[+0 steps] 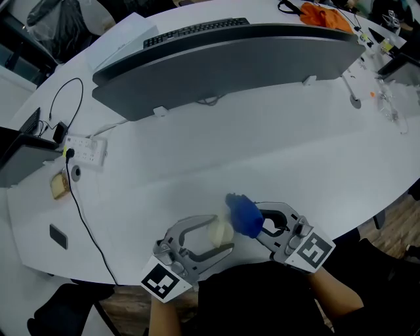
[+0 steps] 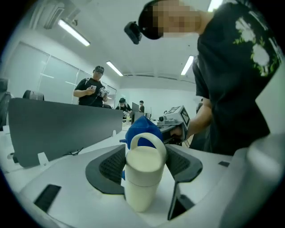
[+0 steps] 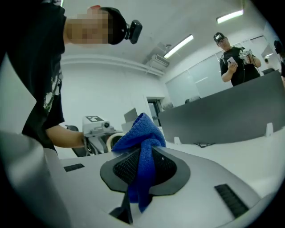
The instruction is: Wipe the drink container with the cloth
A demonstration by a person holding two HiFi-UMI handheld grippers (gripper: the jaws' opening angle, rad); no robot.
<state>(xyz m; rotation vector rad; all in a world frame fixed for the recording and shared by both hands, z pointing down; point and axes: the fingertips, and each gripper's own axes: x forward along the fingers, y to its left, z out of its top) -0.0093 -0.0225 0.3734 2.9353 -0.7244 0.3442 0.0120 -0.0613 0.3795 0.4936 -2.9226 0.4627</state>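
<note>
A cream drink container (image 1: pixel 218 230) with a loop handle on its lid sits between the jaws of my left gripper (image 1: pixel 223 234), which is shut on it just above the near table edge. In the left gripper view the container (image 2: pixel 142 178) fills the gap between the pads of that gripper (image 2: pixel 143 162). My right gripper (image 1: pixel 254 222) is shut on a bunched blue cloth (image 1: pixel 243 213), and the cloth touches the container's lid end. In the right gripper view the cloth (image 3: pixel 141 147) hangs between the pads of this gripper (image 3: pixel 142 167), with the container (image 3: pixel 116 139) partly hidden behind it.
A long grey partition (image 1: pixel 223 65) crosses the white table (image 1: pixel 262 144), with a keyboard (image 1: pixel 197 29) behind it. A power strip (image 1: pixel 85 149) with a black cable and a dark phone (image 1: pixel 58 236) lie at the left. An orange cloth (image 1: pixel 325 16) lies far right. A person (image 2: pixel 92 91) stands beyond the partition.
</note>
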